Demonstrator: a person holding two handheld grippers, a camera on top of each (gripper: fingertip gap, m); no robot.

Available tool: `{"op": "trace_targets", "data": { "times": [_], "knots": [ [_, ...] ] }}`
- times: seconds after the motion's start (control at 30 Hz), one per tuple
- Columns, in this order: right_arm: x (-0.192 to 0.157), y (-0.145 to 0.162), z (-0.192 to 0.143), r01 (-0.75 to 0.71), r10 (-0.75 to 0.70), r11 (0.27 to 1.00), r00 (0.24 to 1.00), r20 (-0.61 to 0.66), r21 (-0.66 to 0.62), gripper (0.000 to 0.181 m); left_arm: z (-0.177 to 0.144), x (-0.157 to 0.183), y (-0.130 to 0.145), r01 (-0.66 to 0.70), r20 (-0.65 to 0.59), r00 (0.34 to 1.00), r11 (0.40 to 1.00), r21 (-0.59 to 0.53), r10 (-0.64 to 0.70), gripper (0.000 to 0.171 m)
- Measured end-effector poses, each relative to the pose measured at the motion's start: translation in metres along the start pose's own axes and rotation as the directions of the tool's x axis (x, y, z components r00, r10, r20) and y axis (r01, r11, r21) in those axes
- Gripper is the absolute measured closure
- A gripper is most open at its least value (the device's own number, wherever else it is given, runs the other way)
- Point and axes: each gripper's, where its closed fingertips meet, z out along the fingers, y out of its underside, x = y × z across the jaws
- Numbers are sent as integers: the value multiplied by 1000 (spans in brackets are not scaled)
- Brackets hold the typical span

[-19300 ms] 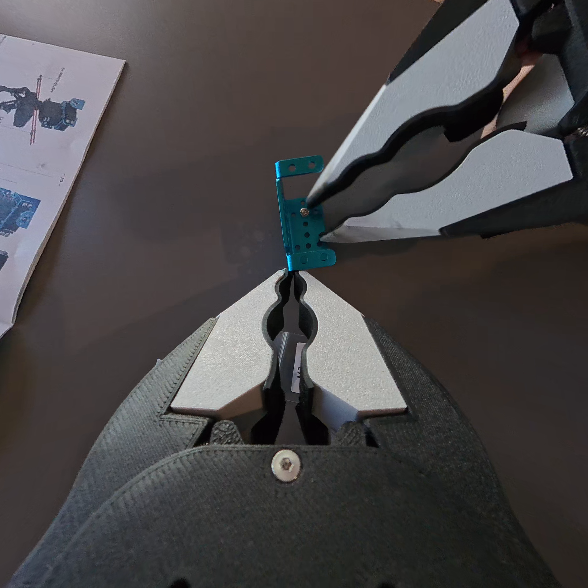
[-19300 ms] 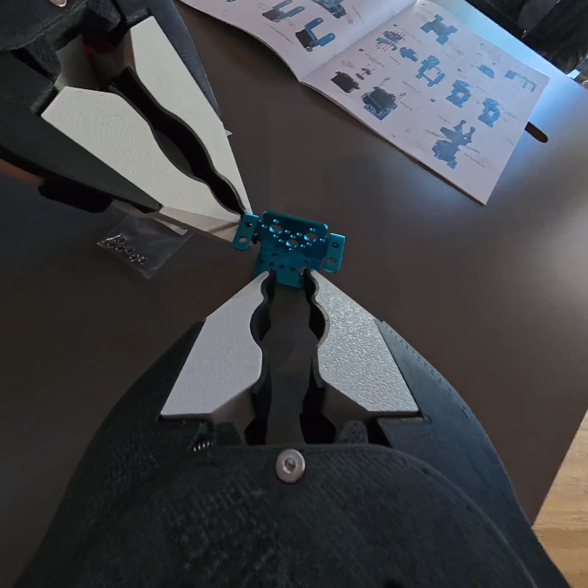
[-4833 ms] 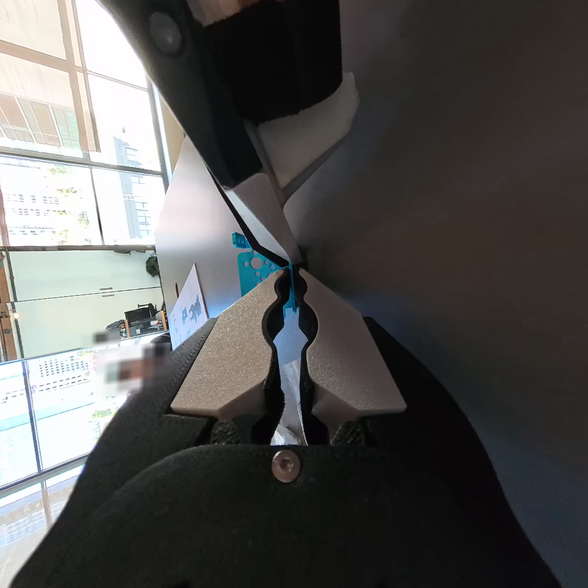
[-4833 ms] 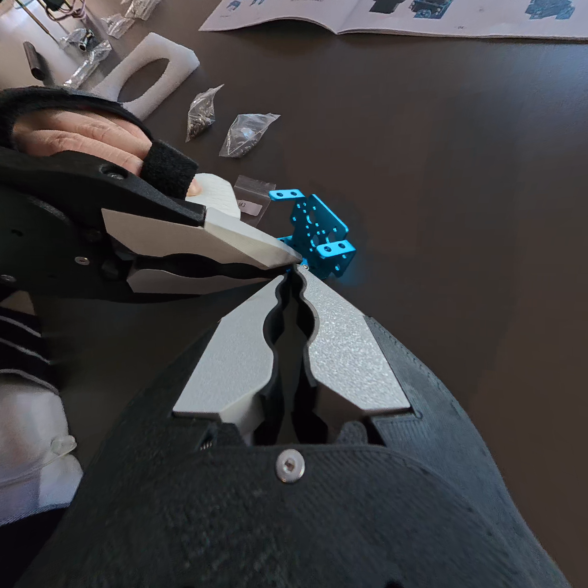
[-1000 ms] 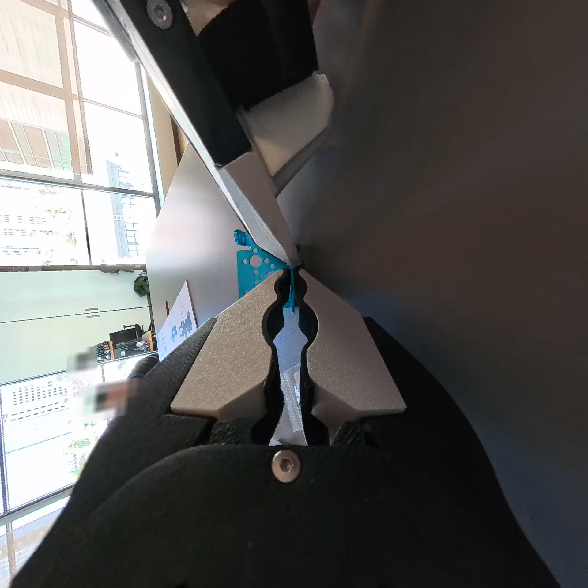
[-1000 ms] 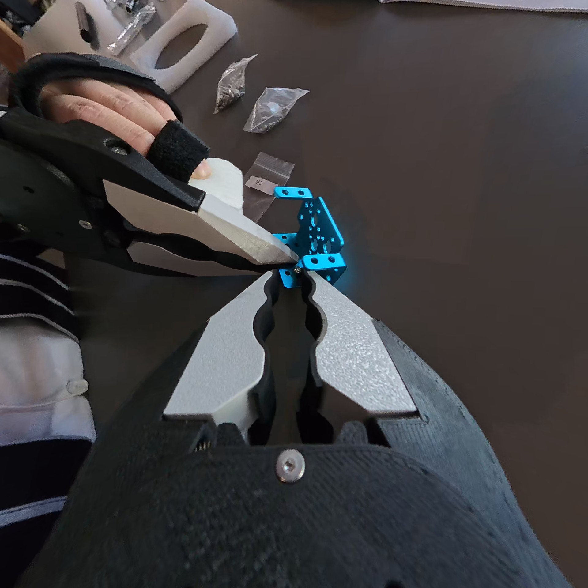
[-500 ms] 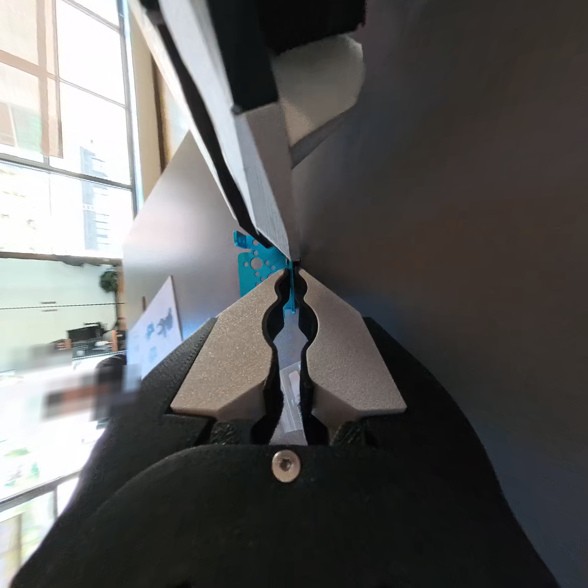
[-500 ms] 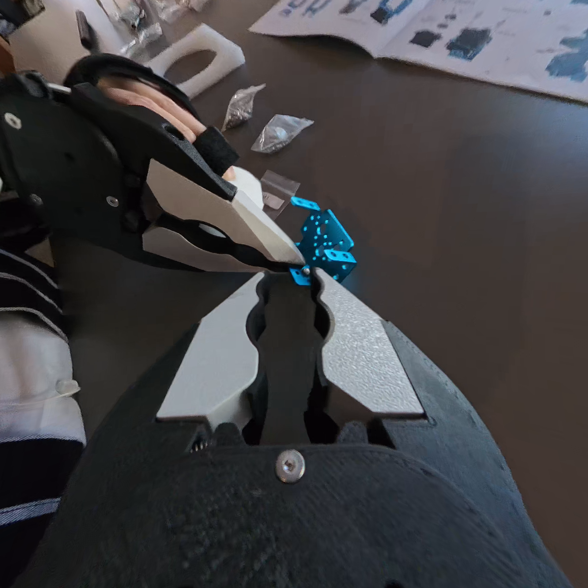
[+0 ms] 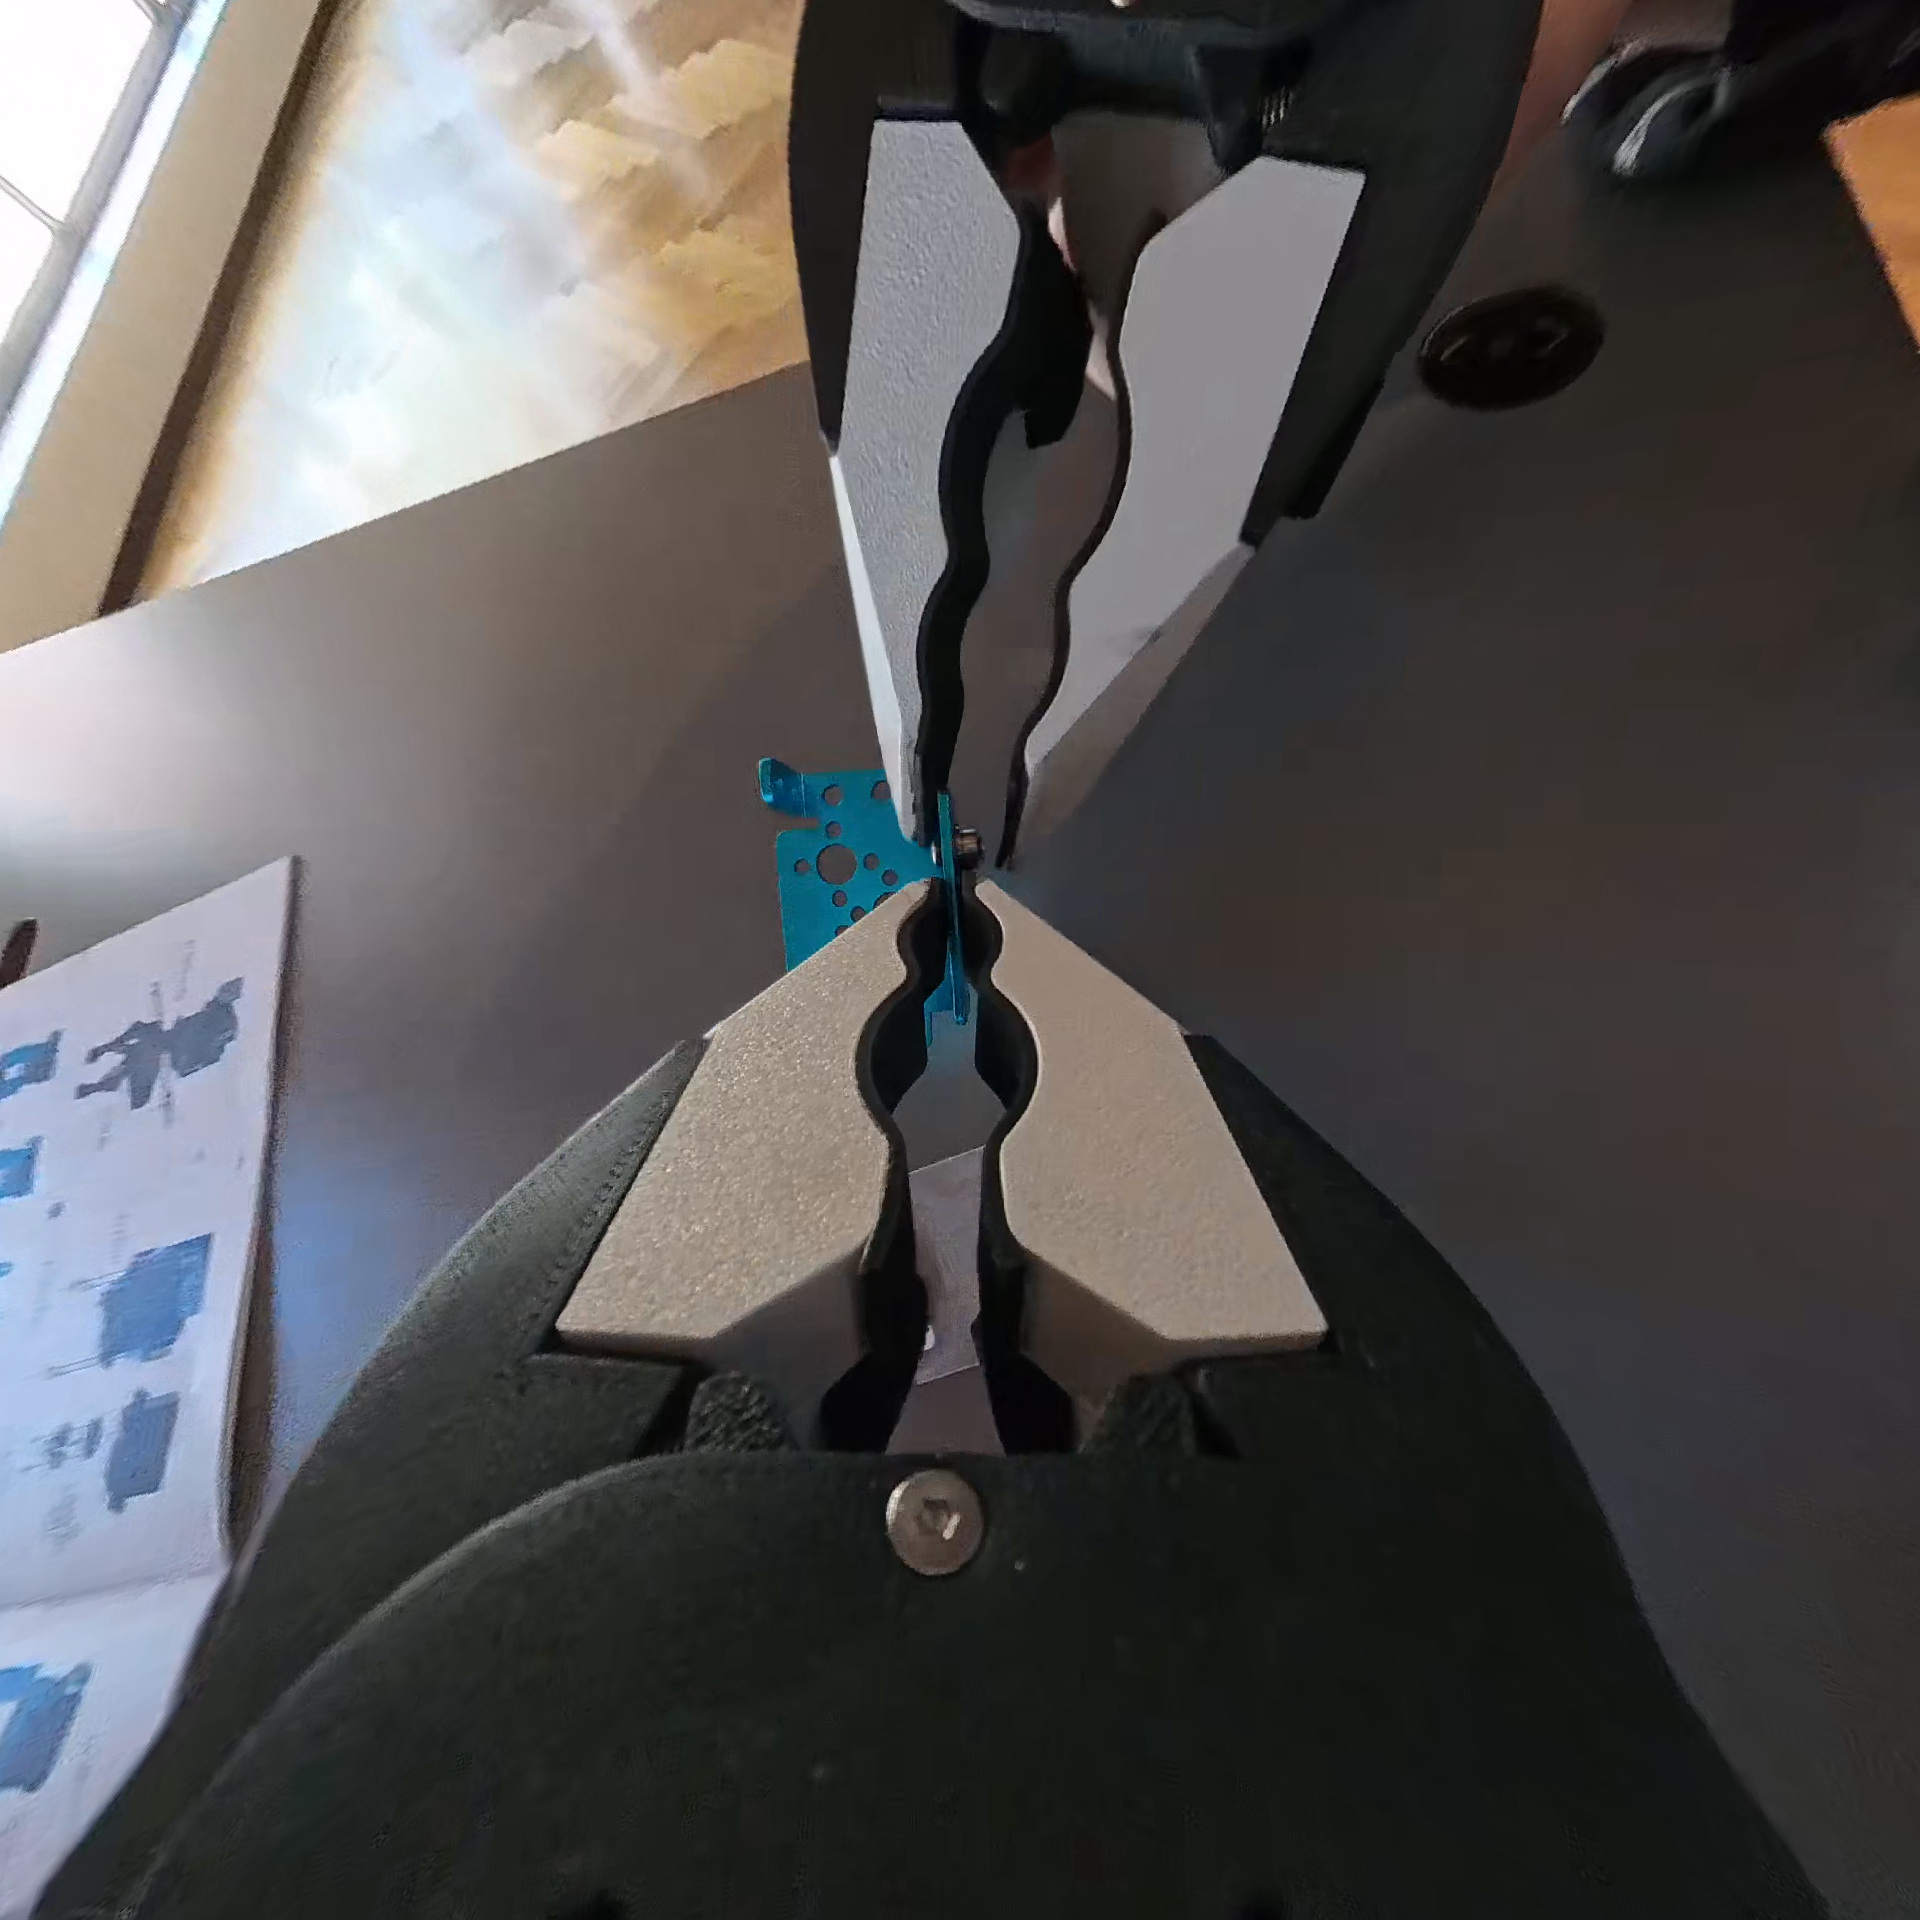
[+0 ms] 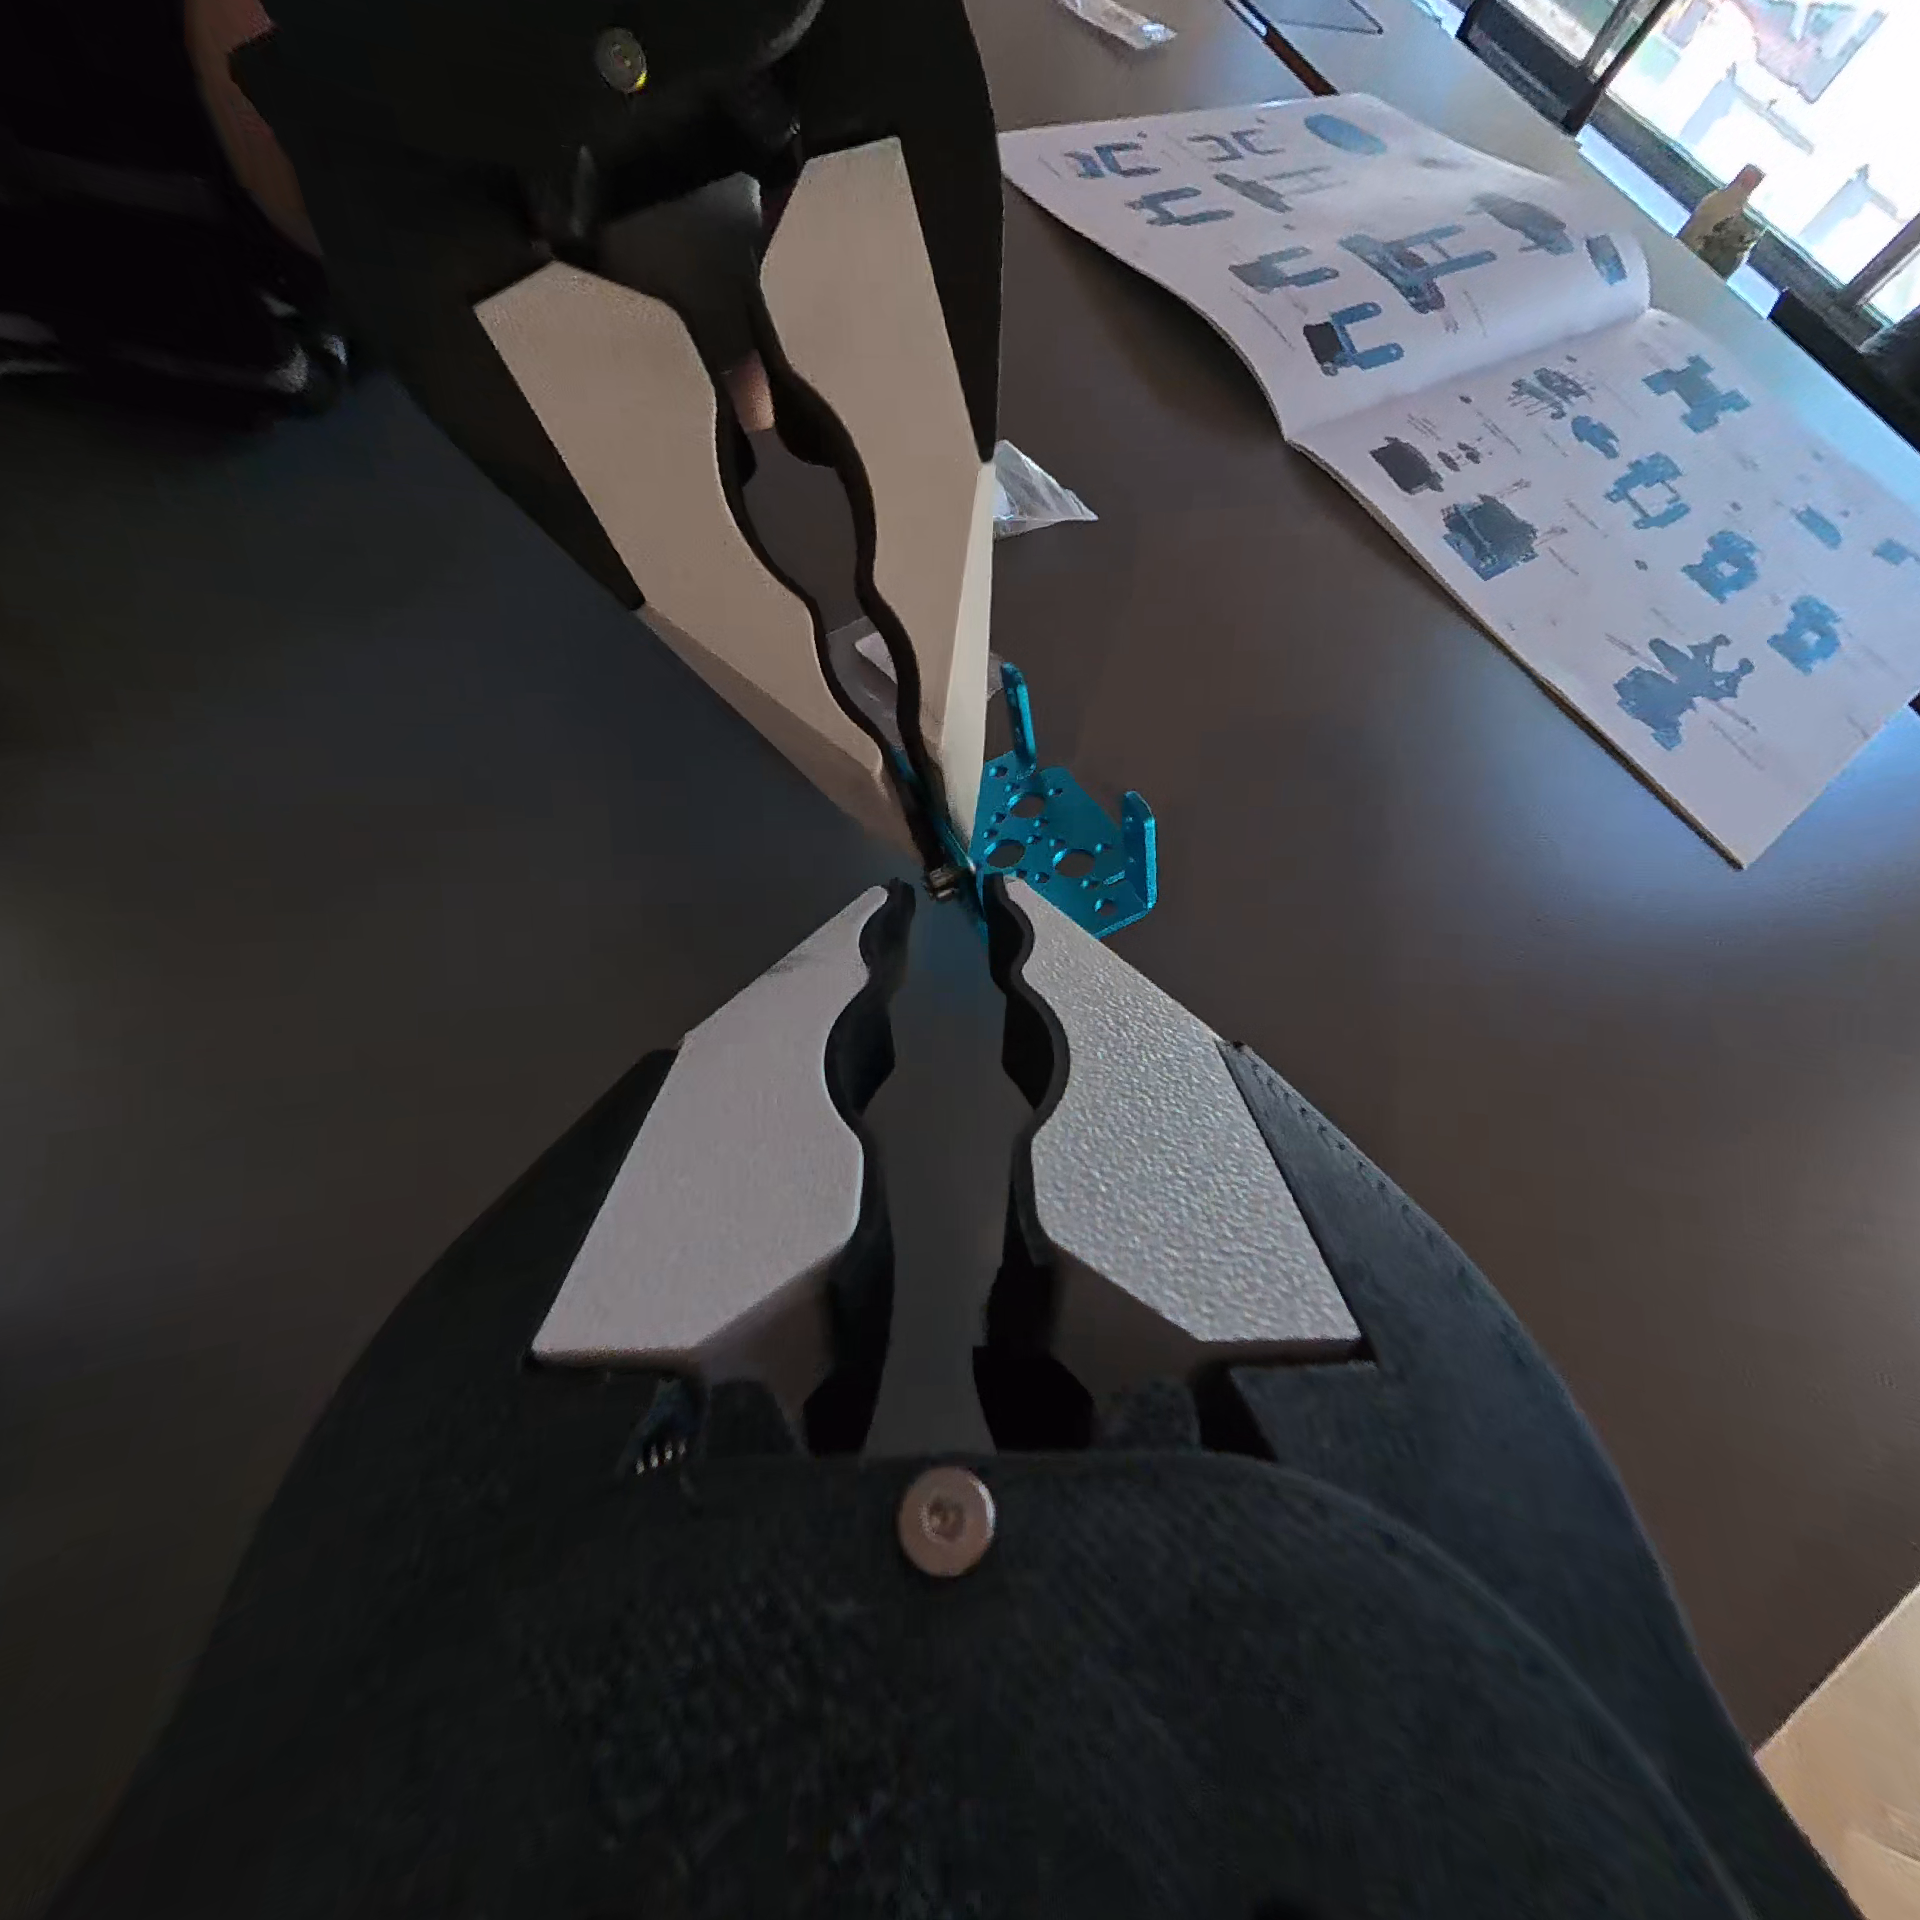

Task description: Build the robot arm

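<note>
**Both tongs meet at a blue bracket**

Left tongs (image 9: 954,906) are clamped on a thin edge flange of the blue metal bracket (image 9: 831,878), holding it just above the dark table (image 9: 1558,935). Our right tongs (image 10: 940,896) stand slightly parted, their tips on either side of a small screw (image 10: 942,886) seated in that flange; whether they actually pinch it we cannot tell. The screw already sits in the bracket; how firmly it is seated, the views do not show. The bracket is a bent, anodised plate pierced with many round holes, with small tabs turned up at its ends. Beside it on the table lies an open instruction booklet (image 10: 1558,416) with blue pictures, and a small clear bag (image 10: 1039,499) farther back.
</note>
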Motion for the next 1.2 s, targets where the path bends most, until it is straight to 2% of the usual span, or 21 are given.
{"op": "trace_targets", "data": {
  "times": [0.17,0.37,0.63,0.8,0.93,1.0,1.1,1.13,1.2],
  "knots": [
    [1,0,0,-5,5,1000,1000,-3,9,170,-1,0,-1,43,-26,999,998,37,-42,171],
    [-3,6,3,22,-22,1000,1000,7,-20,172,2,4,4,47,-56,997,999,17,-46,170],
    [-4,7,5,-14,14,1000,1000,14,-4,172,3,4,6,37,-56,998,999,12,-37,170],
    [-5,7,5,148,-148,989,988,-41,-3,172,2,4,8,-26,-30,999,1000,16,27,170],
    [-3,1,0,280,-278,960,954,-116,1,173,-5,0,6,0,-28,1000,999,33,1,168],
    [0,-4,-5,349,-343,937,925,-167,10,173,-12,-5,3,44,-34,999,997,67,-42,163],
    [1,-16,-16,463,-442,886,862,-248,30,173,-31,-20,-5,229,-89,972,960,158,-217,151],
    [2,-19,-18,499,-472,866,837,-277,33,173,-37,-29,-7,308,-106,951,931,195,-292,150],
    [-1,-27,-24,578,-532,815,779,-331,52,173,-50,-45,-9,468,-171,884,843,266,-436,135]
  ]
}}
